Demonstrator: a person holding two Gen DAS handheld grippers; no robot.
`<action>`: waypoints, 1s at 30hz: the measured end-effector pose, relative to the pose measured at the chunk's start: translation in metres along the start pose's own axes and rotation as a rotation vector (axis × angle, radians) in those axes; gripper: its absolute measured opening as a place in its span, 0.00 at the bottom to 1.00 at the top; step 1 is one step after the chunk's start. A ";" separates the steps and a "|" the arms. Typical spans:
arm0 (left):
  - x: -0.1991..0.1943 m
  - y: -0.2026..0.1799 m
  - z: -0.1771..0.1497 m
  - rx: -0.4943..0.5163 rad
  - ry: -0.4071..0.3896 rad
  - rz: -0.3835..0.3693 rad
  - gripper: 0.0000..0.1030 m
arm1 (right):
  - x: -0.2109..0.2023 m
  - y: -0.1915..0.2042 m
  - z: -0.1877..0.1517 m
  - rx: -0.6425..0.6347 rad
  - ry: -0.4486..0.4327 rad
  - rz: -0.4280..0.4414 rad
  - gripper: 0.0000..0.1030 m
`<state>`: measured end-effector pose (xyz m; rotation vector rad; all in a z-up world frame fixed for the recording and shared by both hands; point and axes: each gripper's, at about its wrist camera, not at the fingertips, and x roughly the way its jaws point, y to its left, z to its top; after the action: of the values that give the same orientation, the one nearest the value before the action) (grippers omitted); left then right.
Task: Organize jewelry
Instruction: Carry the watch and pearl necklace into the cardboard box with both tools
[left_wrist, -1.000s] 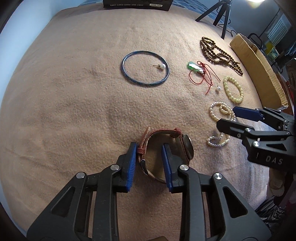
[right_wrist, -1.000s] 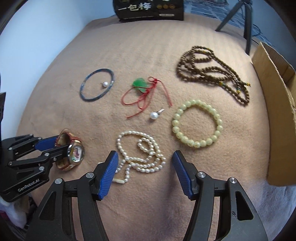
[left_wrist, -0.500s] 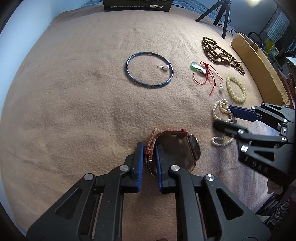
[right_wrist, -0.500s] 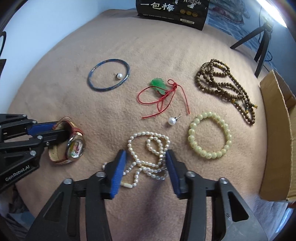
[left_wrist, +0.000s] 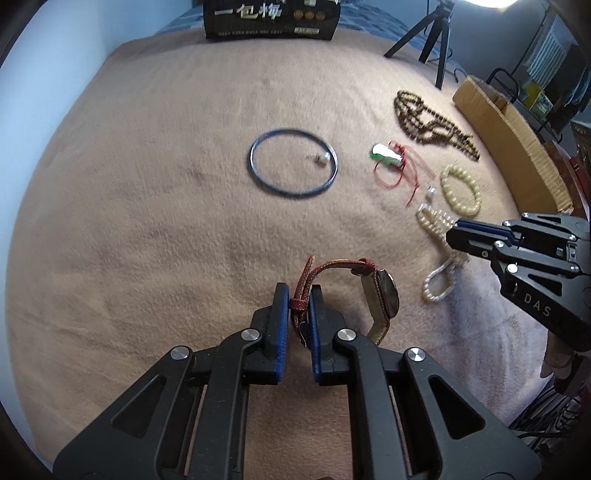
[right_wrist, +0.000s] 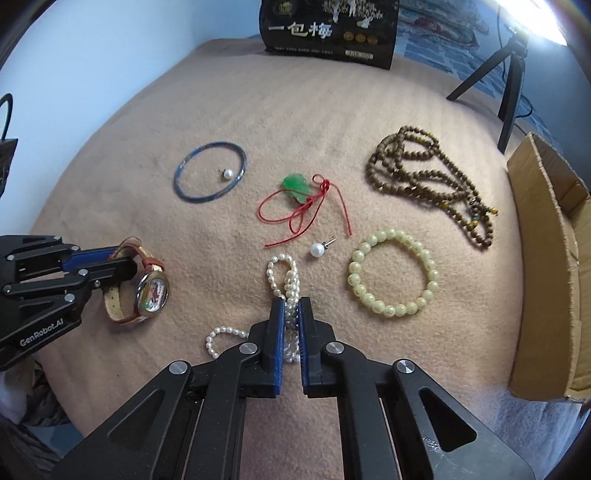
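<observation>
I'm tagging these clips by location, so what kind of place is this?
Probably a room at home set up for recording: jewelry lies on a tan blanket that looks like a bed cover, with a camera tripod and an open cardboard box beside it.

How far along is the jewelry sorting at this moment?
Nothing looks sorted yet; it is only starting. In hand: the left hand-held gripper is shut on the watch strap, and the right hand-held gripper has just been closing on the pearl necklace. Left on the blanket: blue bangle, jade pendant, yellow bead bracelet, brown bead strand, two pearl earrings.
</observation>
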<state>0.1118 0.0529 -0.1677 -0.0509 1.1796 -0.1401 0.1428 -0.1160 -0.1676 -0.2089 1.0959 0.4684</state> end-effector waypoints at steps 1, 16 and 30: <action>-0.003 0.000 0.001 -0.004 -0.008 -0.004 0.08 | -0.004 0.000 0.000 -0.002 -0.010 -0.002 0.05; -0.047 -0.023 0.020 -0.001 -0.146 -0.043 0.08 | -0.080 -0.014 0.005 0.029 -0.181 0.039 0.05; -0.074 -0.076 0.037 0.046 -0.233 -0.117 0.08 | -0.132 -0.058 0.011 0.095 -0.316 -0.022 0.05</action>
<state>0.1117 -0.0133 -0.0768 -0.0933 0.9400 -0.2571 0.1293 -0.1978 -0.0491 -0.0595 0.8037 0.4124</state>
